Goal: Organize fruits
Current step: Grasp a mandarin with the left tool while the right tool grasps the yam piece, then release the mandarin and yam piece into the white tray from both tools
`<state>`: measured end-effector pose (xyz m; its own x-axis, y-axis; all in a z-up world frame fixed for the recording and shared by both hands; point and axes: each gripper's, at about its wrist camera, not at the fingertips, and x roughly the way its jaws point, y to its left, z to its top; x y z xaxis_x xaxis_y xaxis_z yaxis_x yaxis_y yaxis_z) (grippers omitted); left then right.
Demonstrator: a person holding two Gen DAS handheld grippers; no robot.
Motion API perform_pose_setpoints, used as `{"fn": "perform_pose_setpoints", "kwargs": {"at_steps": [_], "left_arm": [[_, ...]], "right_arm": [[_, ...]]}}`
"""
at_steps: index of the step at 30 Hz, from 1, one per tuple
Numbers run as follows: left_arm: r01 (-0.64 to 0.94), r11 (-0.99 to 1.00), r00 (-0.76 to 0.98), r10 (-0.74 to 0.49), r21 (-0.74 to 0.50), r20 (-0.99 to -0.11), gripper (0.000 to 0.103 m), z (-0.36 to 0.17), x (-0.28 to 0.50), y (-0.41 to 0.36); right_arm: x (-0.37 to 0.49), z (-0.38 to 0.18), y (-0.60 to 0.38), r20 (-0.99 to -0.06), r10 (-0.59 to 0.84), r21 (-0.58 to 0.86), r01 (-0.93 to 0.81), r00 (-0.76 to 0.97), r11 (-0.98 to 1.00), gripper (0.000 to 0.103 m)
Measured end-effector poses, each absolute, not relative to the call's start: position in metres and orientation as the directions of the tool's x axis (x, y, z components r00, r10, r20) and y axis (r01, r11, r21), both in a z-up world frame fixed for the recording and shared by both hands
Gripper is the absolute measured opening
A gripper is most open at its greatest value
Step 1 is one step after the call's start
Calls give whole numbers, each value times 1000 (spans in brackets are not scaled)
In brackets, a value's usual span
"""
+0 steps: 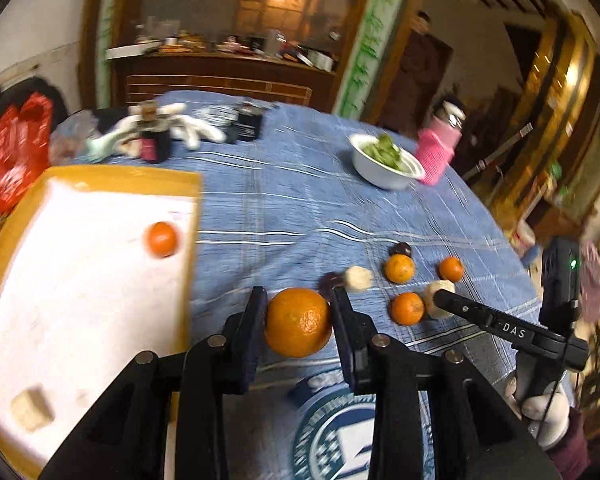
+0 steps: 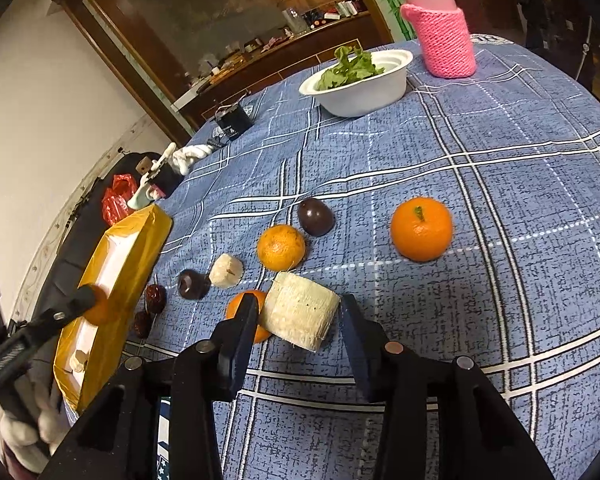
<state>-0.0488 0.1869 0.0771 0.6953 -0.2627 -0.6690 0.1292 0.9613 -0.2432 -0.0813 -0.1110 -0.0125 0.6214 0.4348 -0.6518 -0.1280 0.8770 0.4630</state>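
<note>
My left gripper is shut on a large orange, held above the blue cloth just right of the yellow-rimmed tray. A small orange and a pale chunk lie in the tray. In the right wrist view, my right gripper has its fingertips against both sides of a pale fibrous cylinder resting low on the cloth. Around it lie oranges, a dark round fruit, a small pale chunk and red dates. The left gripper shows there at the tray's wall.
A white bowl of greens and a pink-sleeved bottle stand at the far side of the table. Gloves and small dark boxes lie at the back left. A red bag hangs beyond the table's left edge.
</note>
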Motion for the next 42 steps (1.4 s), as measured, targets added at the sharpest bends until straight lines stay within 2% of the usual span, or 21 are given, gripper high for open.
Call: {"fn": "perform_pose_setpoints", "kwargs": {"at_steps": [8,15,25,35,37,38,42], "left_arm": [[-9,960,753,-178,-280,-634,32,88,-92,263],[-127,937,790,-103,-325,-605,32,88,-116,328],[-254,879,767,-72,-404,-637,32,56,-128,394],[-251,864,755,-106,-436,-647,33,43,-125,406],[-252,857,757,-115,-449,-643,39,42,-125,408],[-255,854,759,-114,-453,-641,47,43,-125,410],[-259,845,770,-112,-468,-629,60,49,-129,412]], "right_arm": [[-97,-5,-99,-672,382,407,-115,634,906,45],[-123,17,-32,-683,440,371,-242,583,897,46],[-131,36,96,-686,592,412,-445,423,795,46],[-115,23,172,-734,563,347,-503,380,791,48],[-115,21,179,-739,548,324,-506,392,799,48],[-114,21,182,-739,544,313,-511,399,800,48],[-119,29,188,-724,552,306,-526,413,794,51]]}}
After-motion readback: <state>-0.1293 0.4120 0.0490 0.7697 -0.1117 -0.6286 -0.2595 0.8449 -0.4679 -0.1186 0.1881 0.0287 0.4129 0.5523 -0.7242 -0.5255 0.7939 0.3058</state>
